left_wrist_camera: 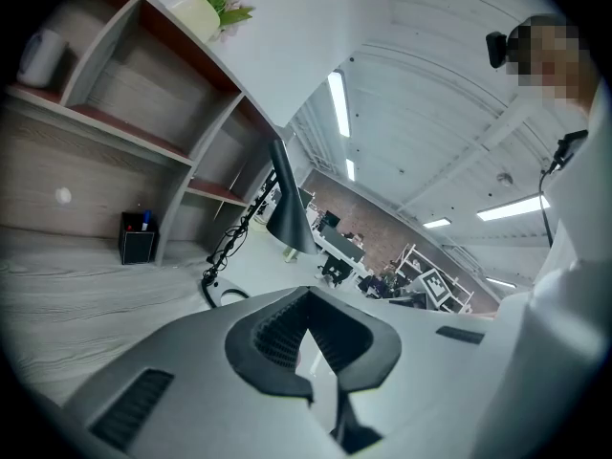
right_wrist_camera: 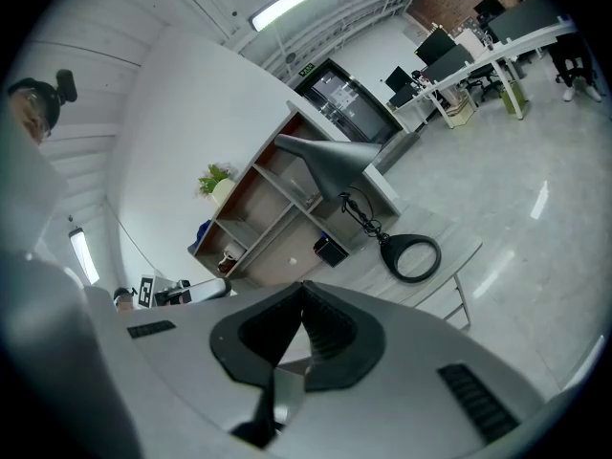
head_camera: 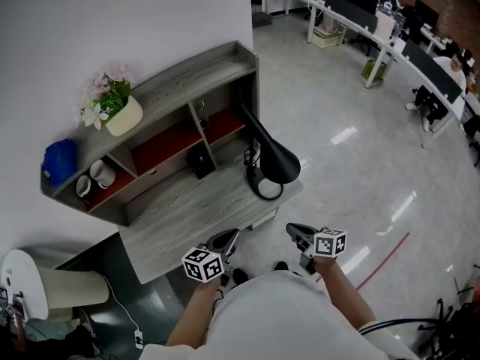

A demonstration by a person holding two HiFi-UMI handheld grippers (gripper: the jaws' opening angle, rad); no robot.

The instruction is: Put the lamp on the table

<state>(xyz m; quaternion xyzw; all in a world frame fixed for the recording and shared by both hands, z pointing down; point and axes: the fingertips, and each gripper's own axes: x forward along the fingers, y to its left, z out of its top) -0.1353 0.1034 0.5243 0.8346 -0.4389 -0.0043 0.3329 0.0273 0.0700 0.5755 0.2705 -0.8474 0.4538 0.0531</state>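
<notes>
A black desk lamp (head_camera: 271, 160) stands on the right end of the grey wooden table (head_camera: 180, 220), its ring base (head_camera: 264, 187) near the table's corner and its cone shade leaning out to the right. Both grippers hover in front of the table, apart from the lamp. My left gripper (head_camera: 225, 240) is shut and empty; in its own view (left_wrist_camera: 304, 338) the lamp (left_wrist_camera: 287, 208) is ahead to the right. My right gripper (head_camera: 300, 233) is also shut with nothing in it; its view (right_wrist_camera: 304, 318) has the lamp's shade (right_wrist_camera: 330, 159) and ring base (right_wrist_camera: 411, 256) beyond the jaws.
A shelf unit (head_camera: 180, 77) sits on the back of the table, with a flower pot (head_camera: 118, 112), a blue thing (head_camera: 60, 160), cups (head_camera: 97, 175) and a black pen holder (head_camera: 199, 163). A white stool (head_camera: 30, 283) stands at the left. Office desks (head_camera: 360, 13) line the far right.
</notes>
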